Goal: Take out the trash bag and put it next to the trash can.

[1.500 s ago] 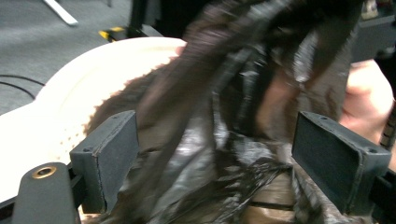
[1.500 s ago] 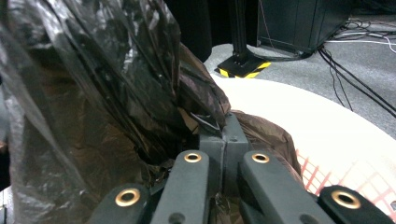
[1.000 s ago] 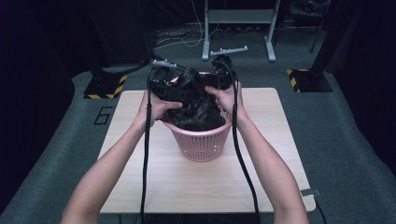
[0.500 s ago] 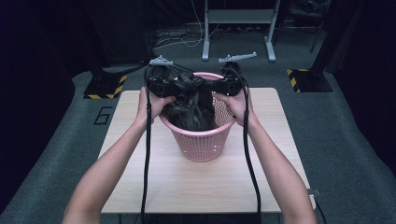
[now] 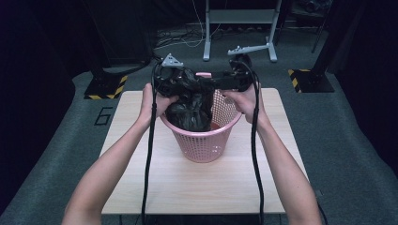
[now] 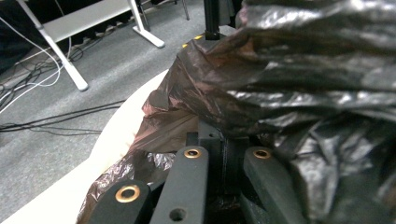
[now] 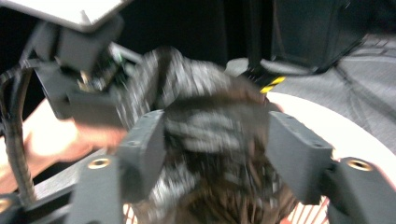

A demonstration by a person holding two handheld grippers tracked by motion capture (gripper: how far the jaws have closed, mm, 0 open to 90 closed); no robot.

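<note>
On the pale table (image 5: pixel 155 187) our left gripper (image 5: pixel 174 86) pinched the limp, slippery black bag (image 5: pixel 192 105) at the pink basket's (image 5: pixel 206 145) ten-o'clock rim, our right gripper (image 7: pixel 215 154) just opening around a loose fold.

My high camera looks forward and down over the table (image 5: pixel 141 187), while both gripper cameras sit close, sharing the black bag (image 5: pixel 190 101).

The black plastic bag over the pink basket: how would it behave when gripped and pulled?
The black plastic bag is crumpled into glossy folds, so it is probably thin, floppy and light. Its sheen suggests it may slip from fingers. Pulled hard from the left gripper, the pink basket might tip, being light-looking lattice.
</note>
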